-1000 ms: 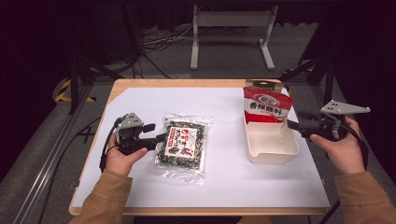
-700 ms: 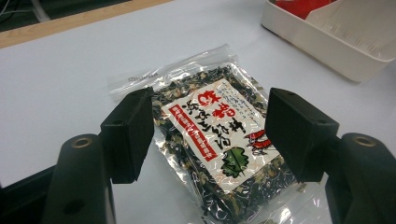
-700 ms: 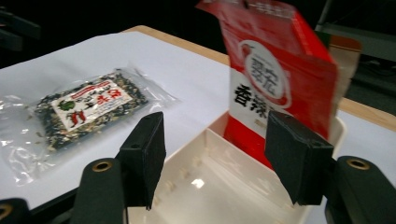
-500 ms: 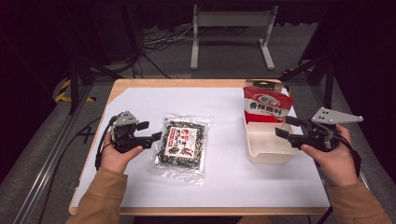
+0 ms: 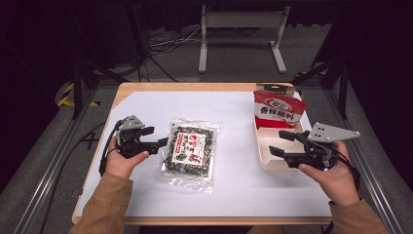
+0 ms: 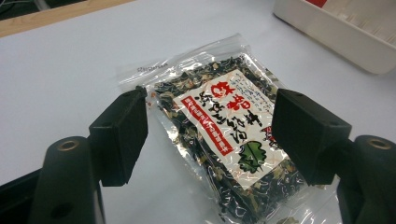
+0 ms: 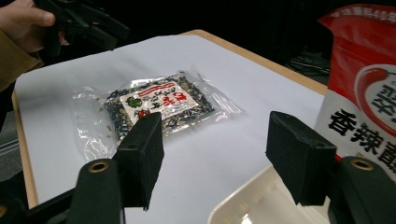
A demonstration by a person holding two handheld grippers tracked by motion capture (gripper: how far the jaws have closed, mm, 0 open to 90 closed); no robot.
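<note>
A clear packet [image 5: 190, 148] of dark dried flakes with a red and white label lies flat on the white table cover. My left gripper [image 5: 157, 136] sits at its left edge. Its jaws have just been opening and now stand wide, and the packet [image 6: 224, 135] lies on the table past my left gripper [image 6: 210, 126], with nothing pinched. My right gripper [image 5: 277, 143] hovers open over the white tray [image 5: 261, 158], its jaws a touch wider than before and empty. A red and white snack bag [image 5: 278, 109] stands at the tray's far end.
In the right gripper view, my right gripper [image 7: 219, 158] frames the packet [image 7: 159, 105], the snack bag [image 7: 364, 93] rises at the right, the tray [image 7: 243, 205] rim is below, and the other hand's gripper [image 7: 79, 23] is far off. The tray [image 6: 336, 37] is beyond the packet in the left gripper view.
My right gripper has moved left from the table's right edge to over the tray. The left gripper's jaws have spread wider at the packet's edge, and that hand has stayed put.
</note>
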